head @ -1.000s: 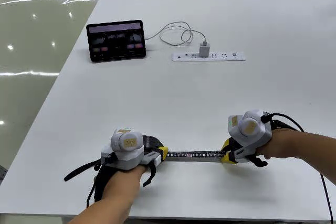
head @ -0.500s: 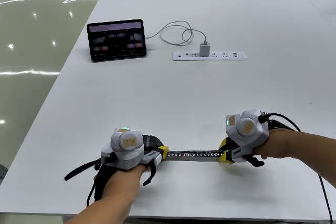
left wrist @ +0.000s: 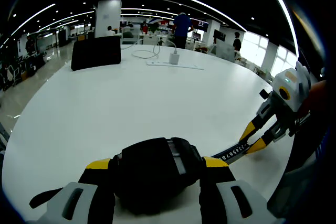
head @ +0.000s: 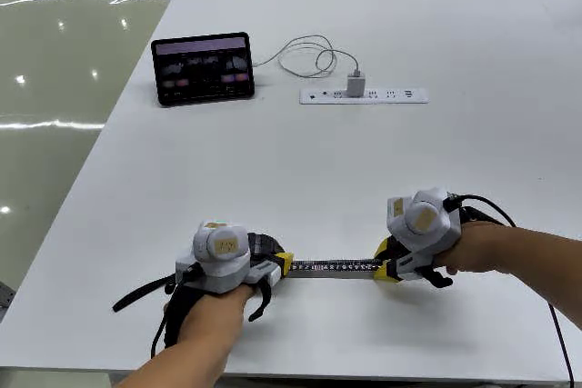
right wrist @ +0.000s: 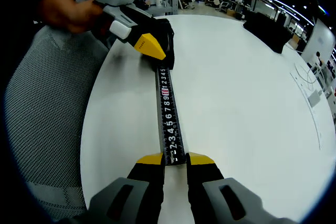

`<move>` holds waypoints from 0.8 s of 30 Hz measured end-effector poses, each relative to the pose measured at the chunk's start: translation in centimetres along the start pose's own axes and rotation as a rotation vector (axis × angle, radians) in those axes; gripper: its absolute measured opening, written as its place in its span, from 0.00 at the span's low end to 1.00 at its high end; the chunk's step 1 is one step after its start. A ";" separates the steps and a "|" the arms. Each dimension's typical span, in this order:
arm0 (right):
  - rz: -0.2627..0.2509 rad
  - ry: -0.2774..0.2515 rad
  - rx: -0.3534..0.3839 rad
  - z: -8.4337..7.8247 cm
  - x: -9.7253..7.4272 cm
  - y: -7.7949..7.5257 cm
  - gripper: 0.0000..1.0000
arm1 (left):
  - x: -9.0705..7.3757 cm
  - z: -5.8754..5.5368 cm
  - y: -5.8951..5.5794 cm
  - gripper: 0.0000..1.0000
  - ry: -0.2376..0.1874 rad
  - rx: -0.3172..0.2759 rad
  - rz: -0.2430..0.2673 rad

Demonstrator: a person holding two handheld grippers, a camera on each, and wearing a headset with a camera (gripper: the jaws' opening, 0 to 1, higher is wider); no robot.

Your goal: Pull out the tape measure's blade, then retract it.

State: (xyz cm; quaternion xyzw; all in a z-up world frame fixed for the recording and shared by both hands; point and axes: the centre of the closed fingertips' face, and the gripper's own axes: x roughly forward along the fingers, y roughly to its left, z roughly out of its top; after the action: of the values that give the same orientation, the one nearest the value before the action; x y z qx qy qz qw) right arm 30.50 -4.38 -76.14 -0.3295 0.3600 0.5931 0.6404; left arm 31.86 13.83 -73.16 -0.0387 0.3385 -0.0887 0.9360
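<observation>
Left tool: at the near left of the desk, held in the person's left hand; its yellow-tipped jaws are clamped on the tape measure from either side.
Tape measure: a black case resting on the desk, between the left tool's jaws; in the head view it sits just behind that tool's tips.
Blade: drawn out of the case and lying flat and straight along the desk towards the right tool, black with white numerals, one red mark among them.
Right tool: held in the right hand at the near right of the desk; its yellow tips are closed on the free end of the blade, one on each edge.
Span between tools: the blade bridges the whole gap, parallel to the near edge of the desk.
Desk: white, glossy floor beyond its left edge.
Tablet: propped upright at the far left of the desk, screen lit, well apart from the tools.
Power strip: white, to the right of the tablet, with a white charger plugged in and a looped cable running behind it.
</observation>
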 end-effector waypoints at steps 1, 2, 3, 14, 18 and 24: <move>0.000 -0.002 0.000 0.0 0.0 0.0 0.12 | 0.0 0.0 0.0 0.61 0.000 0.000 0.000; 0.000 -0.005 0.001 0.1 0.1 0.1 0.12 | 0.0 0.0 0.0 0.61 0.000 0.001 -0.001; 0.000 -0.008 0.002 0.1 0.1 0.1 0.12 | 0.0 0.0 0.0 0.61 0.001 0.001 -0.001; 0.002 -0.022 0.004 0.7 0.3 0.2 0.12 | 0.0 -0.1 -0.1 0.61 0.000 0.000 0.000; 0.001 -0.030 0.011 1.0 0.4 0.2 0.12 | 0.0 -0.1 -0.1 0.61 -0.001 0.000 0.000; -0.001 -0.045 0.021 1.4 0.5 0.2 0.12 | 0.0 -0.1 -0.1 0.61 0.001 -0.003 -0.002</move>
State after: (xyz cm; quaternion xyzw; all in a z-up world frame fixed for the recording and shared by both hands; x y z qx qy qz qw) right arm 30.44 -2.93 -75.89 -0.3095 0.3513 0.5963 0.6520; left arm 31.79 13.73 -73.18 -0.0404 0.3391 -0.0893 0.9356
